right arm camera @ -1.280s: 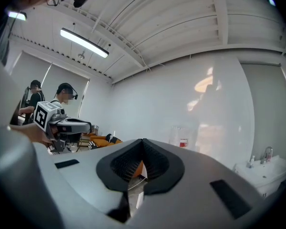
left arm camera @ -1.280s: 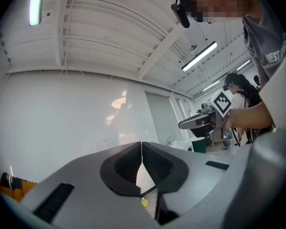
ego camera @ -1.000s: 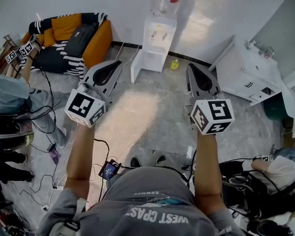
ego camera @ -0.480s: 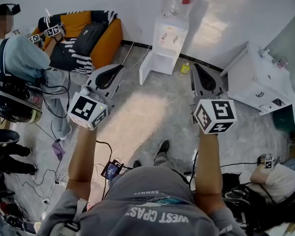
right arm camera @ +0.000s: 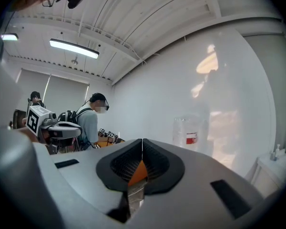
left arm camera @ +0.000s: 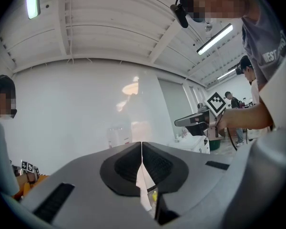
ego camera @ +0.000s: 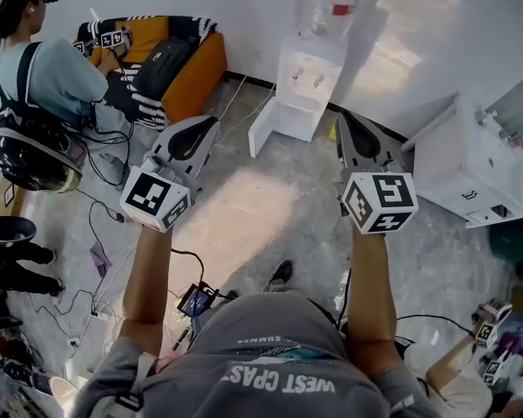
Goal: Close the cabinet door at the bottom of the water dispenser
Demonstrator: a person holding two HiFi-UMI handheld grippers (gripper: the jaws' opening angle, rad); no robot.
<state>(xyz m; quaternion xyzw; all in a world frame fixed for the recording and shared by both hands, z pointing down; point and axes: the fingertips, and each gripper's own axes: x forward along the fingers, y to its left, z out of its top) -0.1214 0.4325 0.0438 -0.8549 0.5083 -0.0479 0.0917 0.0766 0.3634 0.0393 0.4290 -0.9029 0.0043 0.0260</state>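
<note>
1. The cabinet door stands at the far middle of the scene, at the foot of the water dispenser. It is swung out to the left of its open compartment, so the task is not yet done.
2. Both grippers are well apart from the door, on the near side, so the step in hand looks like the approach.
3. The left gripper is clenched, jaws pressed together on nothing. The right gripper is clenched and empty too.
4. The left gripper sits on the door's side and seems the better choice. Clenched jaws make a fair blunt pusher, so no grasp should be needed.
5. Come in low, set the tips on the door's outer face near its free edge, away from the hinge, and sweep it right and far until it lies flush.
6. Push gently: the large bottle on top probably makes the dispenser top-heavy.
7. A small yellow object lies on the floor just right of the dispenser. It looks clear of the door's swing, but keep the right gripper off it.
</note>
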